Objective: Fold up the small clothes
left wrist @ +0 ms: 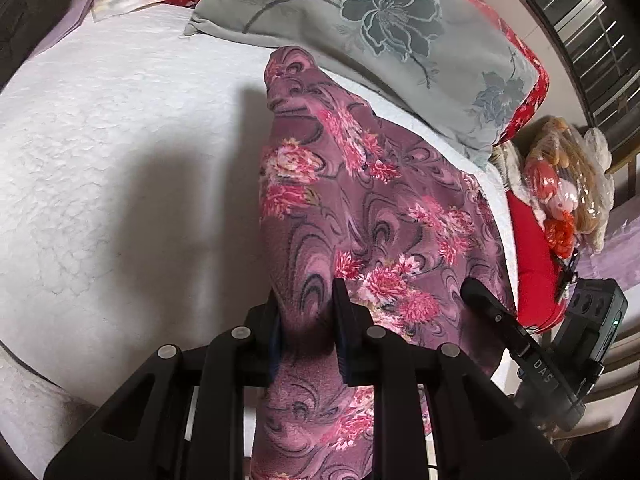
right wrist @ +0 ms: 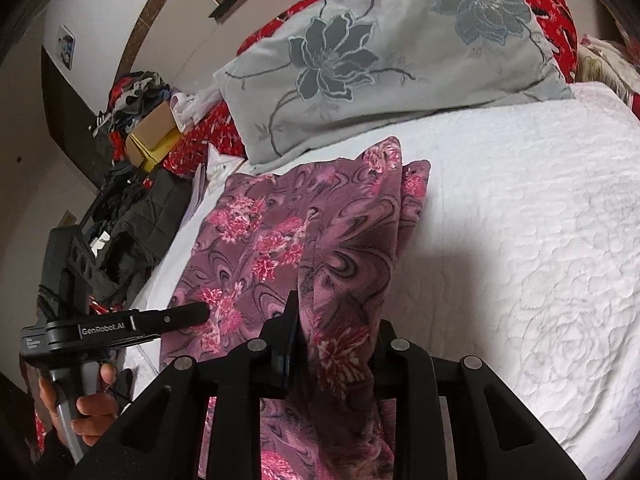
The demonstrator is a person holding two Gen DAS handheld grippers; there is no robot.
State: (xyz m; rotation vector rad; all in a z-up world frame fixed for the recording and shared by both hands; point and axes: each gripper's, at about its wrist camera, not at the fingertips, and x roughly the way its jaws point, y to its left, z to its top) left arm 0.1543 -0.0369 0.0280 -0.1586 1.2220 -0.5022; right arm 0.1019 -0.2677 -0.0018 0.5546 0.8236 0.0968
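Note:
A purple fleece garment with pink flowers lies on the white quilted bed, partly lifted at its near edge. My left gripper is shut on a bunched fold of the garment. My right gripper is shut on another fold of the same garment, which drapes down between its fingers. The right gripper also shows in the left wrist view, at the garment's right edge. The left gripper shows in the right wrist view, at the garment's left edge, with a hand on its handle.
A grey pillow with dark flowers lies at the head of the bed, on a red patterned cover. Dark clothes and a cardboard box are piled beside the bed. A bag of toys sits off the other side.

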